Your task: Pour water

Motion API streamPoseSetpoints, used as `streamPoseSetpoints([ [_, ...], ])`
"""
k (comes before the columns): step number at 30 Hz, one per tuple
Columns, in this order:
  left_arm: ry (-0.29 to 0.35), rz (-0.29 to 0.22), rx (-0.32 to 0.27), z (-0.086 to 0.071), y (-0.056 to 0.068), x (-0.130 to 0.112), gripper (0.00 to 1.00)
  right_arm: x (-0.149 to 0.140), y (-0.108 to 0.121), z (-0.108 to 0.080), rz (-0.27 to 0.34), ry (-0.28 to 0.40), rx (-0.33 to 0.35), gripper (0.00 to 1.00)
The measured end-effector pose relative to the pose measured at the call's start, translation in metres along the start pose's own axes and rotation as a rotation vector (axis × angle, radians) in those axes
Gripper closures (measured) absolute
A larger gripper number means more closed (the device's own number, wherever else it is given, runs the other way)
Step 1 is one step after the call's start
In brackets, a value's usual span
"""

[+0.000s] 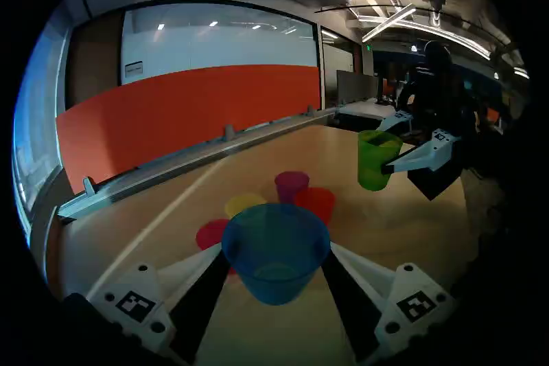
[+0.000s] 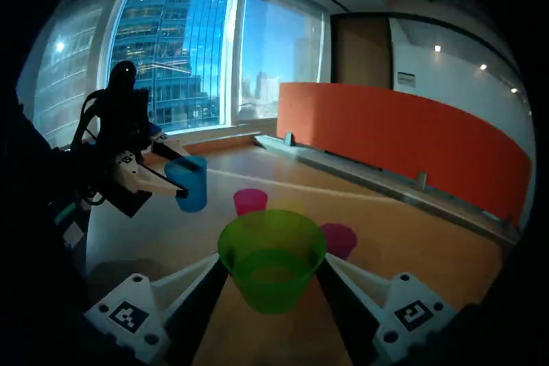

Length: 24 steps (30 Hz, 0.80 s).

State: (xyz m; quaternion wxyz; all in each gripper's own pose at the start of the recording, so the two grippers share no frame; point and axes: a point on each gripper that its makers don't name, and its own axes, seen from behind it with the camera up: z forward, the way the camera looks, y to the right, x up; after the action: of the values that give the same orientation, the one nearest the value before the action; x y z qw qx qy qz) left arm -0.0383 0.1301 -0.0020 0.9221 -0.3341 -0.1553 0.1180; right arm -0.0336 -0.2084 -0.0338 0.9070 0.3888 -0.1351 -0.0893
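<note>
Left gripper [image 1: 274, 261] is closed on a blue translucent plastic cup [image 1: 276, 239], one white finger pressing each side of the cup wall. The cup is upright, mouth up, held above the light wooden desk [image 1: 412, 229]. Whether it holds water, cannot tell. Right gripper [image 2: 272, 277] is likewise clamped on a green translucent plastic cup [image 2: 272, 249], a finger on each side, upright and off the desk; its contents are unclear too. In the left gripper view the green cup hangs to the right and farther off, well apart from the blue one. The right gripper view has the blue cup to the left, in front of tall windows [image 2: 178, 57]. Between and beneath the two held cups, four small plastic cups stand on the desk in a loose cluster: a yellow cup [image 1: 245, 202], a purple cup [image 1: 291, 184], a red cup [image 1: 317, 202] just beside the purple one, and a pink cup [image 1: 209, 232] nearest the left gripper and partly hidden by the blue cup. A pale line runs along the desk surface. An orange wall panel [image 1: 192, 112] stands behind a rail at the desk's far edge. The hands holding the grippers are too dark to make out.
</note>
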Motion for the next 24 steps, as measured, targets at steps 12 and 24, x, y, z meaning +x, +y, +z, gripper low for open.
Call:
streamPoseSetpoints([
  [12,0.106,-0.012,-0.014,-0.006,0.008,0.037,0.14,0.035,-0.003,0.0,-0.019,0.063,0.004,0.12],
  [24,0.148,-0.014,-0.044,-0.005,0.017,0.053,0.13,0.062,-0.006,0.006,-0.021,0.11,0.016,0.12],
])
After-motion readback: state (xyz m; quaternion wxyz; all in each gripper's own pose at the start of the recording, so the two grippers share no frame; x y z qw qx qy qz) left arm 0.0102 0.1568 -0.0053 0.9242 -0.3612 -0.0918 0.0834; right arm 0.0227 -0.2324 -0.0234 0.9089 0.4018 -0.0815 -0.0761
